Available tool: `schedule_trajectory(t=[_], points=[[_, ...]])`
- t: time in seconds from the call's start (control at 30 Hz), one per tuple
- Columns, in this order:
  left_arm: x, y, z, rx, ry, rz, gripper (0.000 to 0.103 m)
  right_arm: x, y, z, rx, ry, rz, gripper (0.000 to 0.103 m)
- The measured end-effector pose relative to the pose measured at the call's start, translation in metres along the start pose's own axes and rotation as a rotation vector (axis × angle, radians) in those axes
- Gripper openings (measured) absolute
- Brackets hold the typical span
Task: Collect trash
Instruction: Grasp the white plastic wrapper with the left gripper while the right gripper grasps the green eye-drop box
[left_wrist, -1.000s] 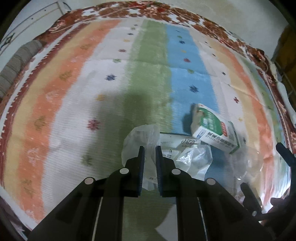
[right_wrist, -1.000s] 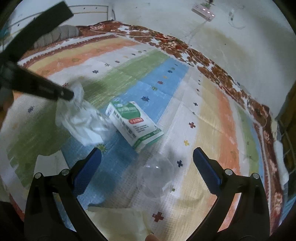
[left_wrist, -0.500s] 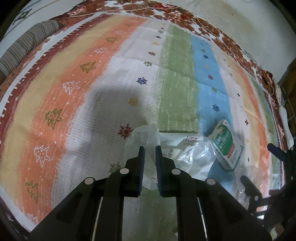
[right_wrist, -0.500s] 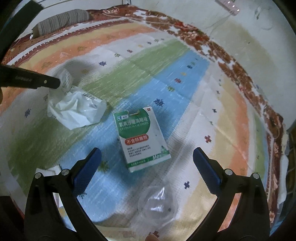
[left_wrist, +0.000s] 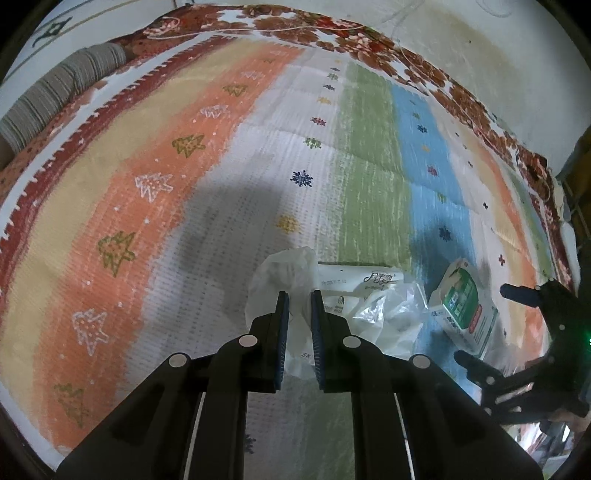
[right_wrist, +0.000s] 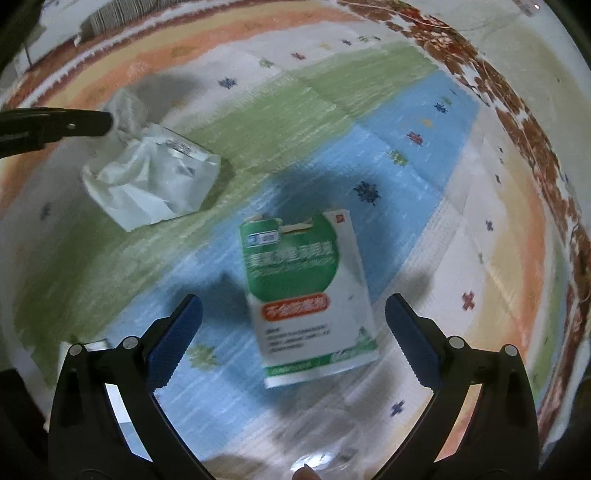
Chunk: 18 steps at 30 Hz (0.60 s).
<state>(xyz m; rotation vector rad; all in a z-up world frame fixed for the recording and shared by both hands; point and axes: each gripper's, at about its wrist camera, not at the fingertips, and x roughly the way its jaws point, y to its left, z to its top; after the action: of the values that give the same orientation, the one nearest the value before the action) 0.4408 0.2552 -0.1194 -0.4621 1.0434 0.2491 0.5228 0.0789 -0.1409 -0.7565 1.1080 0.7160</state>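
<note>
The left gripper (left_wrist: 298, 295) has its jaws drawn narrow, pinching a crumpled, translucent white plastic wrapper (left_wrist: 354, 295) that lies on the striped woven blanket (left_wrist: 155, 229). The right gripper (right_wrist: 293, 314) holds its blue-padded jaws wide, gripping nothing, poised over a flat green-and-white carton (right_wrist: 306, 295) with a torn top, lying on the blue stripe just right of the wrapper.
</note>
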Motion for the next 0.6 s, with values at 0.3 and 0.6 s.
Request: schedule_trajectory(t=[0.3,0.6], points=[[0.003,-0.006,-0.001,0.025,-0.013,-0.003,0.012,0.026,-0.006,0.011,-0.002,0.066,0.063,0.089],[0.001,0.002,0.001,-0.016,-0.007,-0.023,0.012,0.029,0.003,0.02,0.02,0.103,0.078,0.071]])
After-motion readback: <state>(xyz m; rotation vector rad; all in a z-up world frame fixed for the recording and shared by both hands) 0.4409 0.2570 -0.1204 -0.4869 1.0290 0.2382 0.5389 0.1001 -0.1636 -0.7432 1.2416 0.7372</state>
